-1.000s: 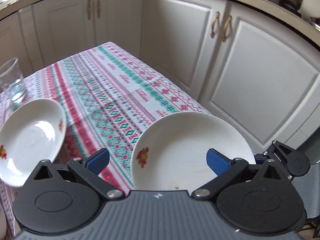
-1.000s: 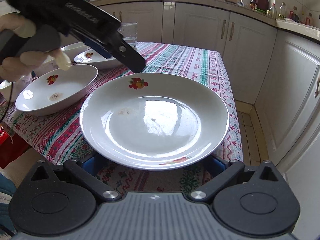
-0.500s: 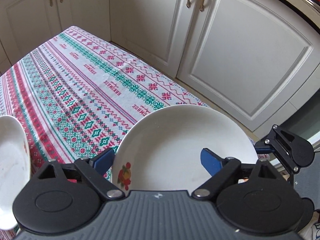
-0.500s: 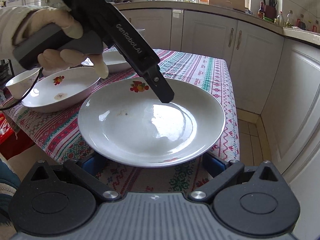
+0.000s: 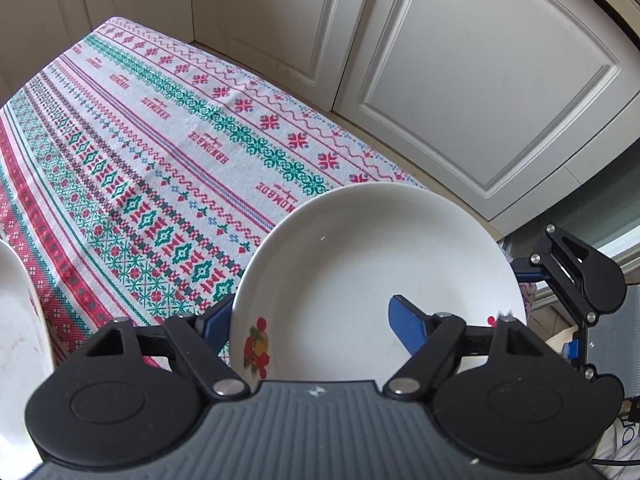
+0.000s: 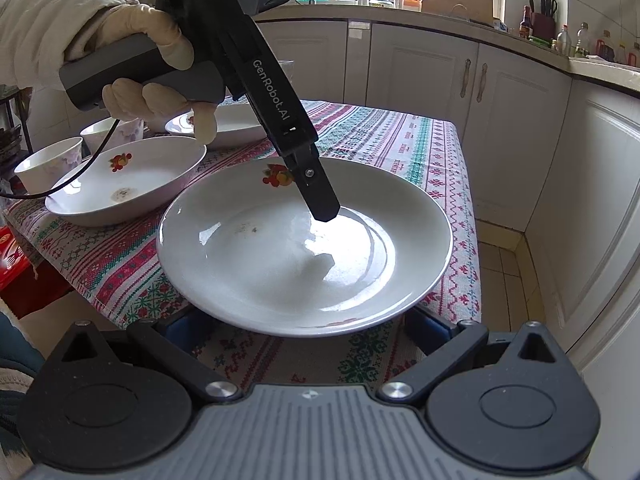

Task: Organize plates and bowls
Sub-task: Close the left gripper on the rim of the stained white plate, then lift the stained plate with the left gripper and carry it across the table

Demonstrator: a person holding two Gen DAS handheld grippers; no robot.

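The big white plate (image 6: 304, 248) with a fruit print on its rim sits at the near corner of the table, on the patterned tablecloth (image 5: 160, 152), its near edge jutting out past the cloth toward the right gripper (image 6: 308, 326). From the right wrist view, that gripper's 2 blue fingers go under the plate's near rim, 1 on each side, spread wide; the plate hides their tips, so whether they touch its underside cannot be told. The left gripper (image 5: 312, 316) comes down at the plate from the far left side, held in a gloved hand (image 6: 152, 60). Its fingers are apart and straddle the rim by the fruit print: the right finger (image 5: 408, 320) is over the inside of the plate, the other is outside the rim over the cloth. In the right wrist view 1 black finger tip points down into the plate's well, and its shadow lies on the glaze just below. Whether that tip touches the plate is not clear. Just left of the plate stands a shallow white bowl (image 6: 124, 180) with the same fruit print. Behind it are 2 small cups (image 6: 48, 164) and another dish (image 6: 232, 124). Cream cabinet doors (image 5: 480, 80) run along the wall beyond the table.
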